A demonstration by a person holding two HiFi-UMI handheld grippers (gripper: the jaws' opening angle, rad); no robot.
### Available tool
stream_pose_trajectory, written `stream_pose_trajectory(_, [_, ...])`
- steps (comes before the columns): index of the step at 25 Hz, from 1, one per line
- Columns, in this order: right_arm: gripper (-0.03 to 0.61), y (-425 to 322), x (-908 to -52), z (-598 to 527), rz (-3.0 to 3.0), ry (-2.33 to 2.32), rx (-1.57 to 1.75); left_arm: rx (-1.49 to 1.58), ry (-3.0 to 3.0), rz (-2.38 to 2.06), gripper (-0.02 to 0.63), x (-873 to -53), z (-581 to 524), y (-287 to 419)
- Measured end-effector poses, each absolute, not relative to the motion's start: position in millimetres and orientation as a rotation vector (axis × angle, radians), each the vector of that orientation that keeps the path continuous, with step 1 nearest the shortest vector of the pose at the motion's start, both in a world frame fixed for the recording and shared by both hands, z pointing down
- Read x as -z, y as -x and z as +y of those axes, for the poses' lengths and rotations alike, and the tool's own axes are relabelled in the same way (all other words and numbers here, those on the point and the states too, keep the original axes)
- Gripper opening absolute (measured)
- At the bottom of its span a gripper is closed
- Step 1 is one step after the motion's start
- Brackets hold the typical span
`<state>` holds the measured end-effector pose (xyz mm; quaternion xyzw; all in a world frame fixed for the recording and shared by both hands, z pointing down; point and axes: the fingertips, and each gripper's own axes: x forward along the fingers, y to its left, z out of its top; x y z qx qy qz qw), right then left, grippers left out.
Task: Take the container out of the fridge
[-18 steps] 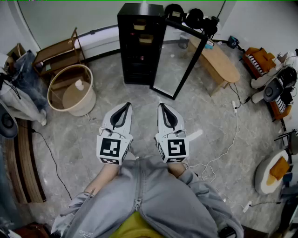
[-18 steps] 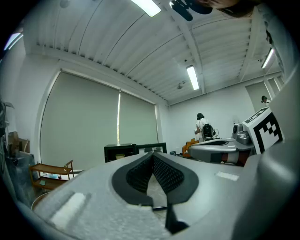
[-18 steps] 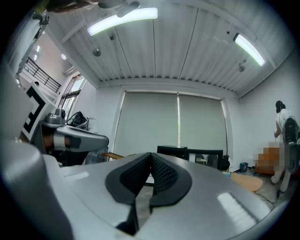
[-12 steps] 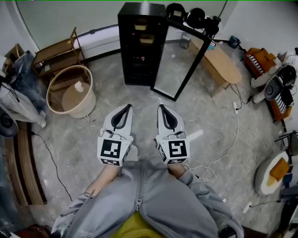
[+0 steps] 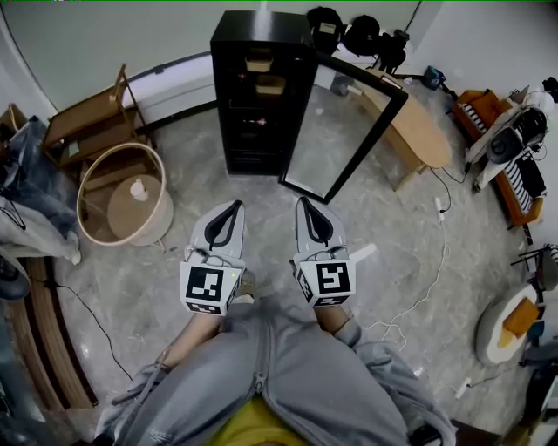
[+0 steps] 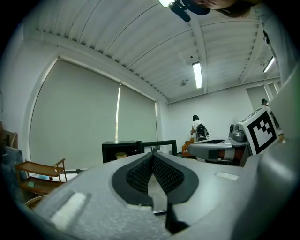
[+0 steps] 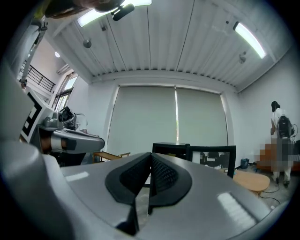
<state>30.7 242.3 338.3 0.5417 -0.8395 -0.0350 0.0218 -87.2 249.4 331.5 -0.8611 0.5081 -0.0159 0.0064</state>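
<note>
Left tongs [image 5: 235,206], grey moulded plastic with ribbed black pads, pressed together and empty, right tongs [image 5: 305,204] likewise, tall black fridge [image 5: 261,131] well ahead, glass door [image 5: 344,131] swung open, tan container [image 5: 259,63] on top shelf inside, marbled grey floor [image 5: 392,226] in head view only, ribbed white ceiling [image 6: 140,42] in gripper views only.

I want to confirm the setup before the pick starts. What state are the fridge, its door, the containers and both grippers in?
fridge: standing upright, shelves exposed.
fridge door: swung wide open.
containers: two, inside on the upper shelves, not taken out.
left gripper: jaws shut, nothing between them.
right gripper: jaws shut, nothing between them.
</note>
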Motion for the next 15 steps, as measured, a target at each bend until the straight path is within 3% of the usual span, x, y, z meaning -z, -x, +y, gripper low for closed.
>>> stream_pose_trajectory(15, [0.0,-4.4,-355.5,121.3,-2.54,-1.771,0.054,0.036,2.781,1.505,0.005,-352.3,113.9,118.3])
